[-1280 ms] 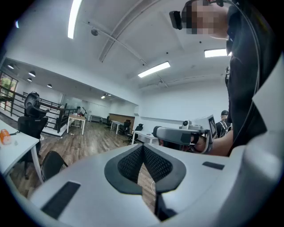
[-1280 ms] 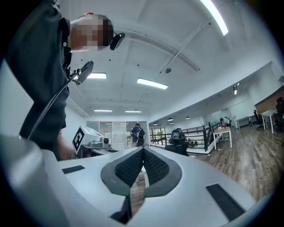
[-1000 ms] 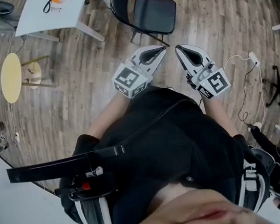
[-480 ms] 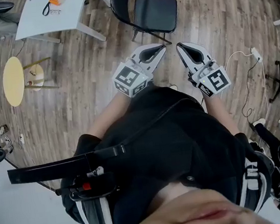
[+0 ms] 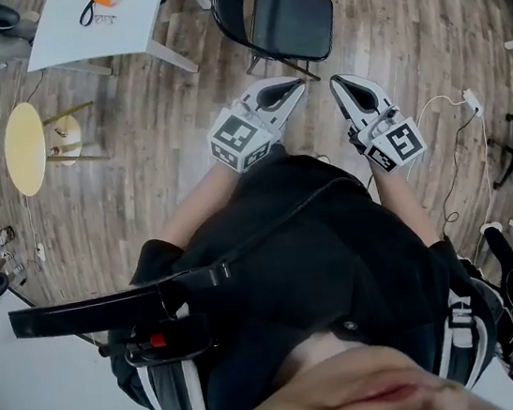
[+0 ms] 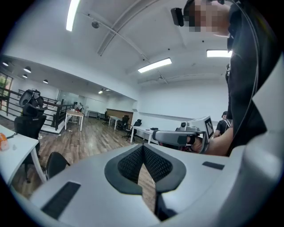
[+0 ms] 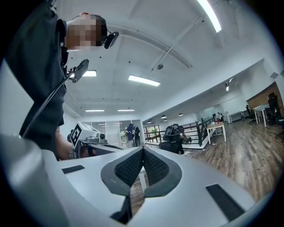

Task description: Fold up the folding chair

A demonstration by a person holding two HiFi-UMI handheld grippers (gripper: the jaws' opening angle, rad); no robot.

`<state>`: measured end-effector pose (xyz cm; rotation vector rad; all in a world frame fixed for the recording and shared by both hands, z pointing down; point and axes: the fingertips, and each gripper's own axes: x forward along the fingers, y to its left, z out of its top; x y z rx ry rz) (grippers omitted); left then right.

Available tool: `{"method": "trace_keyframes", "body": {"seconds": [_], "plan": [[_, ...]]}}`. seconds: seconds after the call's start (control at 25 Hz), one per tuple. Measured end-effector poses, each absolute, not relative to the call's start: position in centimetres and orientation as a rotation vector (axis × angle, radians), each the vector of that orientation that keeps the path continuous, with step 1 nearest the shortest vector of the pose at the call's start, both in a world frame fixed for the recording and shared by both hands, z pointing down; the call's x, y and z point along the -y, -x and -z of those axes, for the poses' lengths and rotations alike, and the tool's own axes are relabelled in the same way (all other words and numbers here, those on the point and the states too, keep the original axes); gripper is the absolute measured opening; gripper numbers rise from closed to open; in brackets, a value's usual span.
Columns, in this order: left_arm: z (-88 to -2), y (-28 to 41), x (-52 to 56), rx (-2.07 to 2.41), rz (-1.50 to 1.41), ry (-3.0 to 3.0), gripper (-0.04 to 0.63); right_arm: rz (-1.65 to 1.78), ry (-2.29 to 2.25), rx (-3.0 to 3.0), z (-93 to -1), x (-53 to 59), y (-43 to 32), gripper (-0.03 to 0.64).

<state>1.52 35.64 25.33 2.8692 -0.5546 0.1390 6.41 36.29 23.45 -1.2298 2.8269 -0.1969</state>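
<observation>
Priority is parting my 2 closed, empty tools, left gripper [image 5: 297, 87] and right gripper [image 5: 336, 82], before I reach the folding chair [image 5: 292, 24].

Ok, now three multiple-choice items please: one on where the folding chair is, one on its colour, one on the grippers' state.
1. Where is the folding chair?
A. On the floor ahead of the left gripper and right gripper, apart from them.
B. Lying on a table.
C. Leaning folded on a wall.
2. Its seat is:
A. yellow.
B. white.
C. black.
3. Both grippers are:
A. wide open.
B. shut, empty.
C. shut on the chair.
Answers: 1 A, bare floor shows between tips and chair; 2 C, the seat is black; 3 B, each gripper view shows jaws together, nothing between.
</observation>
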Motion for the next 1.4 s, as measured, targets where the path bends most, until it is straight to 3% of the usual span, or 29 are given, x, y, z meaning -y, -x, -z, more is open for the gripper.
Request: {"method": "trace_keyframes", "body": {"seconds": [0.88,1.4], "plan": [[-28.0,9.0,-22.5,0.488,-0.145,-2.866,0.005,0.257,1.299,-2.828,-26.1,-23.5,4.7,0.009],[-29.0,7.5,-19.2,0.465,-0.156,-2.829,0.005,0.328,1.362,-2.777,-26.5,-21.2,1.9,0.009]]}}
